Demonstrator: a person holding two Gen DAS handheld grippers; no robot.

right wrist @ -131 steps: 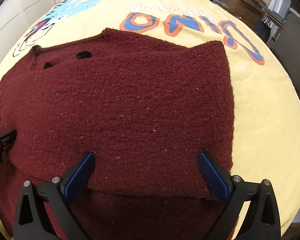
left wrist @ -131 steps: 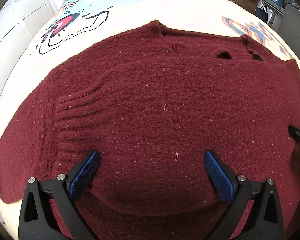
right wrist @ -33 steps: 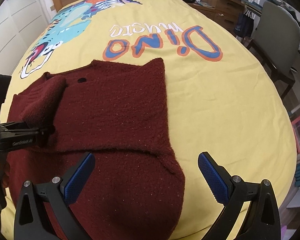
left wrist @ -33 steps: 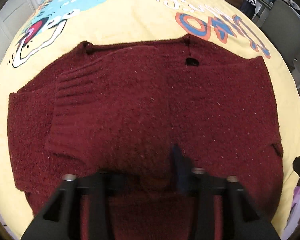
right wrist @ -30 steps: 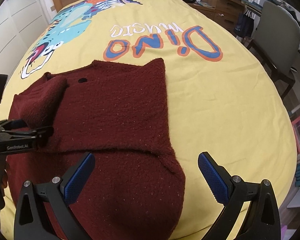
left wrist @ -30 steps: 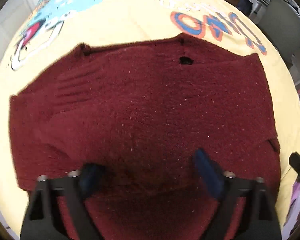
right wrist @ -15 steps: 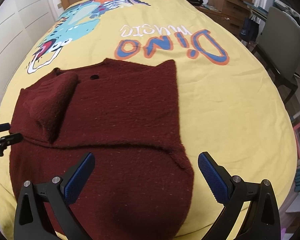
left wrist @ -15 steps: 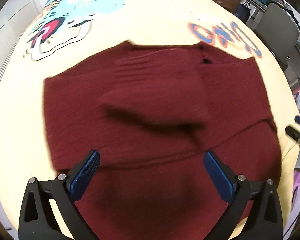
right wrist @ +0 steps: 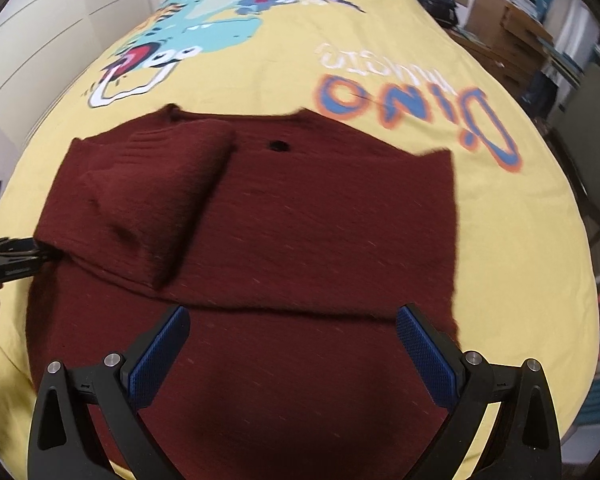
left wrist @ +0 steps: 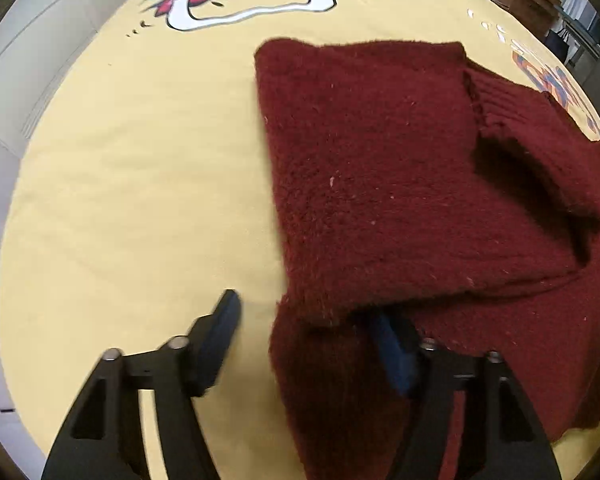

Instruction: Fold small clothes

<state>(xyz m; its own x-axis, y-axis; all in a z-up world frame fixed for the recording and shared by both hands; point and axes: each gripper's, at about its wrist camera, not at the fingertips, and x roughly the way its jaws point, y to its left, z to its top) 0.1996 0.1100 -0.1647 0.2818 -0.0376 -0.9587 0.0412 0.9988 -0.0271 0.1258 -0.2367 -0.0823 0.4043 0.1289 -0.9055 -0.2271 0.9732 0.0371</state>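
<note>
jaws on my left gripper (left wrist: 306,334) have just been closing and now stand half narrowed astride the near left corner of the sweater (left wrist: 400,184), one finger out on the bare bedspread (left wrist: 140,184), the other tucked under the folded flap's edge; whether the pads press the knit yet i cannot tell, the frame is blurred there. my right gripper (right wrist: 290,346) hangs released, jaws wide apart above the sweater's near hem, nothing between the blue pads (right wrist: 158,356). from the right wrist view the left gripper shows at the far left edge, its tip at the sweater's left side. the dark red sweater lies flat on the yellow bedspread, its near part folded across in a straight crease, and a ribbed sleeve (right wrist: 156,184) is laid over the left half of the body. beyond that a small buttonhole (right wrist: 278,145) sits near the neckline. farther off the bedspread carries a blue dinosaur print (right wrist: 188,36) and orange-and-blue lettering (right wrist: 412,108). past the bed's right side stand a grey chair (right wrist: 588,128) and cardboard boxes (right wrist: 504,28).
</note>
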